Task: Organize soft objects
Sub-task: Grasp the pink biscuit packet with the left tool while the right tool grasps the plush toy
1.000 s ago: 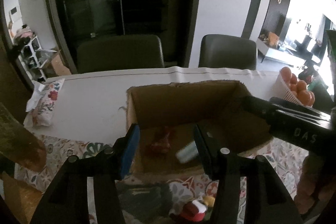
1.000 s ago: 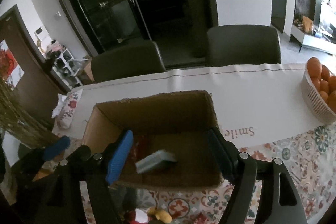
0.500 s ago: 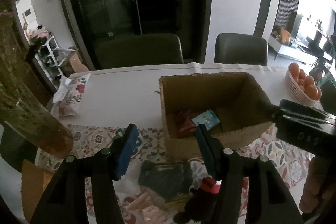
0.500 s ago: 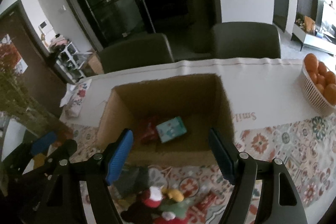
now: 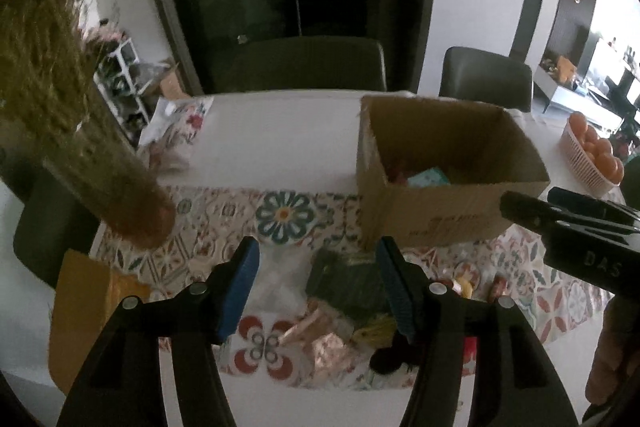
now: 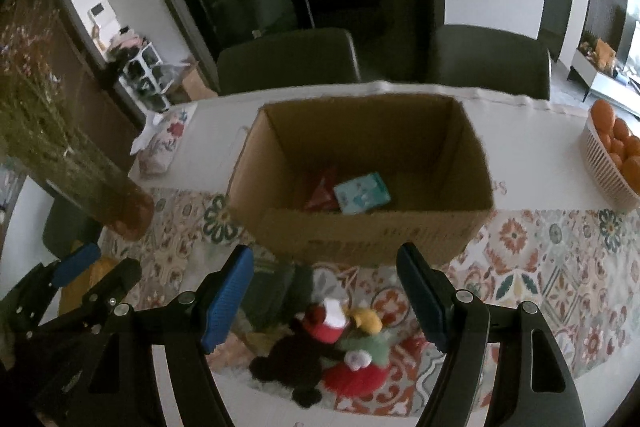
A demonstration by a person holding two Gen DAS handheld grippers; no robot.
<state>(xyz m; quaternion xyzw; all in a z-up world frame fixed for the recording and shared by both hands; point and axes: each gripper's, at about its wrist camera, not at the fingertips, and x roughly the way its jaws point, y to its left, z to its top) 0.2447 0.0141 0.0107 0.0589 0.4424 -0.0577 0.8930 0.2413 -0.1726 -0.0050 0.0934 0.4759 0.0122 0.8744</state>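
Observation:
A cardboard box (image 6: 360, 231) stands open on the patterned cloth, with a teal packet (image 6: 362, 193) and a red item (image 6: 320, 191) on its floor. In front of the box lies a pile: a dark green folded cloth (image 5: 344, 283), a plush toy with a red and white cap (image 6: 328, 323), a green and red plush (image 6: 360, 355) and a dark plush (image 6: 288, 359). My left gripper (image 5: 318, 255) hovers open above the green cloth, gripping nothing. My right gripper (image 6: 325, 259) stands open over the plush toys, empty too.
A white basket of oranges (image 6: 616, 163) sits at the right. A vase of dried grasses (image 5: 100, 179) rises at the left, near a floral pouch (image 5: 180, 127) and a yellow object (image 5: 80, 307). Two dark chairs stand behind the table.
Both grippers drew back from over the box toward the near edge, bringing the pile into view. The teal packet came to rest on the box floor. The left jaws widened a little.

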